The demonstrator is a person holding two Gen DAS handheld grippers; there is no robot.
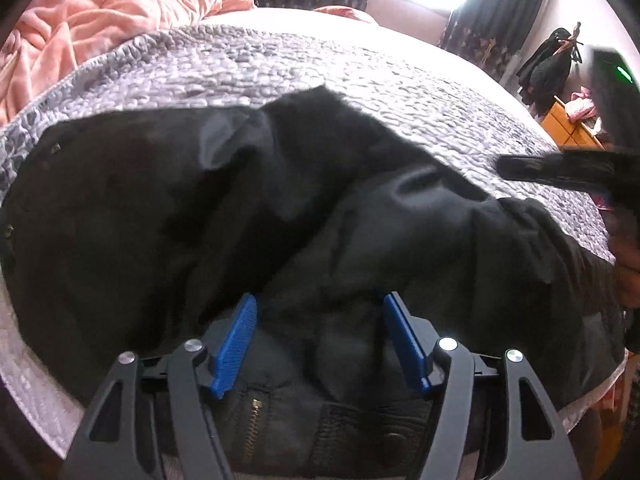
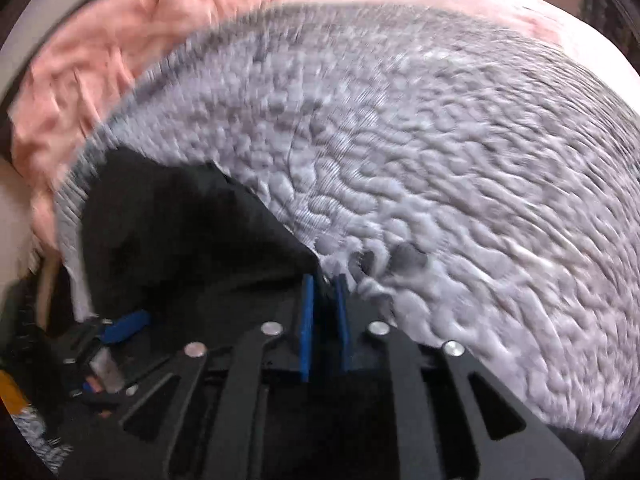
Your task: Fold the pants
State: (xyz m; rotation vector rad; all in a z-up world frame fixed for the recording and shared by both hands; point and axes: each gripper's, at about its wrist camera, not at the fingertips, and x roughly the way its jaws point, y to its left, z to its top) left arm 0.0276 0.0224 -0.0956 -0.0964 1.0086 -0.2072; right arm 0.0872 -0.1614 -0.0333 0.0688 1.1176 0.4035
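Two tools at work over one pair of black pants (image 1: 224,216), which lies crumpled on the grey quilted bedspread (image 1: 360,76) of a bed. Waistband, zip and button sit nearest the left wrist camera, so the top of the garment faces the person and the legs bunch away across the bed.

Left tool (image 1: 320,312): jaws standing wide, blue pads either side of a ridge of cloth just above the fly. Pads do not press on the fabric; nothing is held. Likely poised there to pin or pinch the waist while the other side is drawn over.

Right tool (image 2: 325,292): blue pads nearly together at the pants' edge, where black cloth meets bedspread. Dark cloth seems to sit in the narrow gap, though blur leaves it unsure whether the pads actually bite. A hold at the edge would suit lifting that side across for a fold.

Edges and room: pants' far edge runs ragged, with a grey lining flap turned up. Bedspread beyond is open and wide, ample room to spread the legs. Peach blanket (image 1: 100,12) heaped at far left, well apart. Near edge of bed just below waistband; little room that way.
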